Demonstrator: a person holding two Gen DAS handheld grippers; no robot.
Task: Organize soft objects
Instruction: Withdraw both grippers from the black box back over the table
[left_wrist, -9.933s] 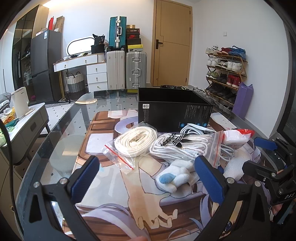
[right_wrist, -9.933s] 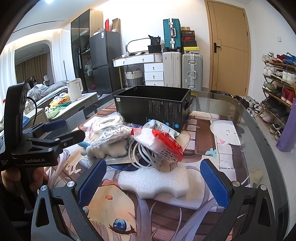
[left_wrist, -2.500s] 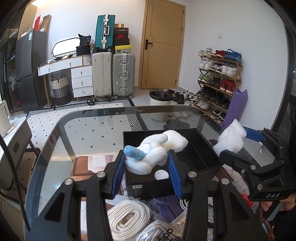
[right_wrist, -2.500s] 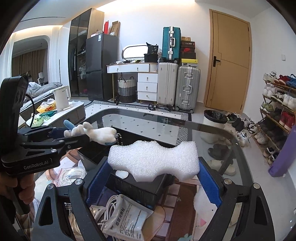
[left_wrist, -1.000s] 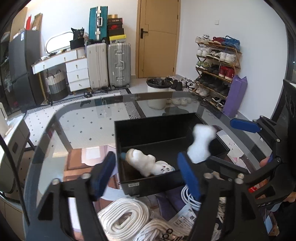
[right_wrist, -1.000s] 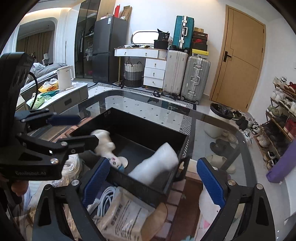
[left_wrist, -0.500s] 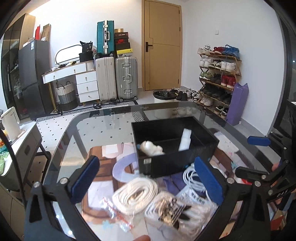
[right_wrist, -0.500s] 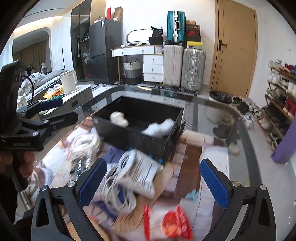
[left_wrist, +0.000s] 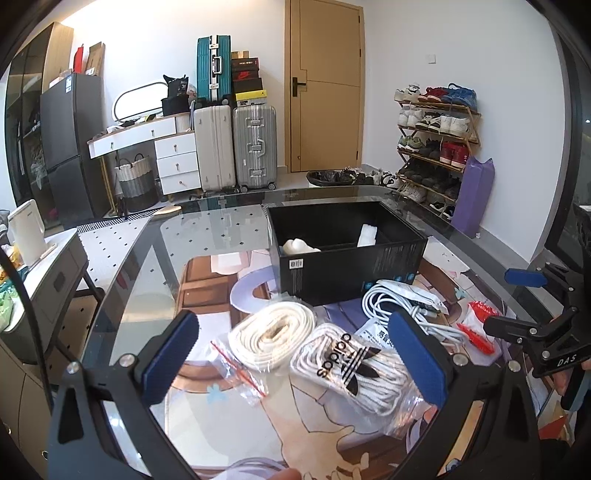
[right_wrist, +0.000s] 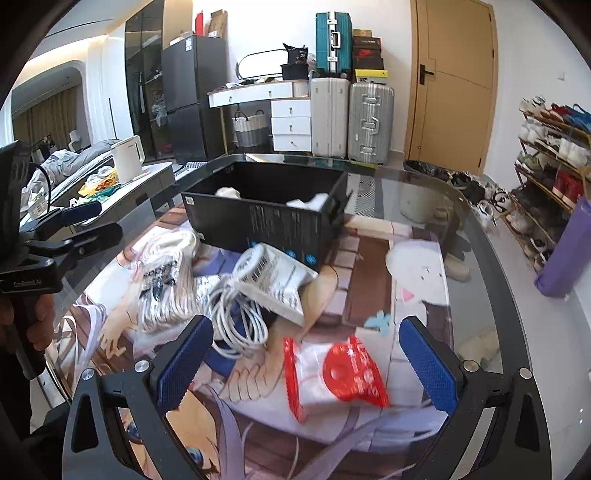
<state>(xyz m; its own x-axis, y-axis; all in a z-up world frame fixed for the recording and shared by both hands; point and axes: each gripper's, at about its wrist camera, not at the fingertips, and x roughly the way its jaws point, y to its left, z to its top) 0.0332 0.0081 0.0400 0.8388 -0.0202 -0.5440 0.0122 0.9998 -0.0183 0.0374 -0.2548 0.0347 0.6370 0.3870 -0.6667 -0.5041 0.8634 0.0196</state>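
While both your left gripper and right gripper gape empty, target the clear, slippery bag of white adidas laces. It looks light and squashy; pinch its bulging middle.

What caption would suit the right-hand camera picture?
Open right gripper hovering above a red-and-white bag, with bagged cords and a black box holding two white soft items beyond.

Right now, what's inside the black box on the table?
Two white soft things show above the black box rim: a plush toy toward its left end and a foam piece toward its right. The walls hide their lower parts and the floor.
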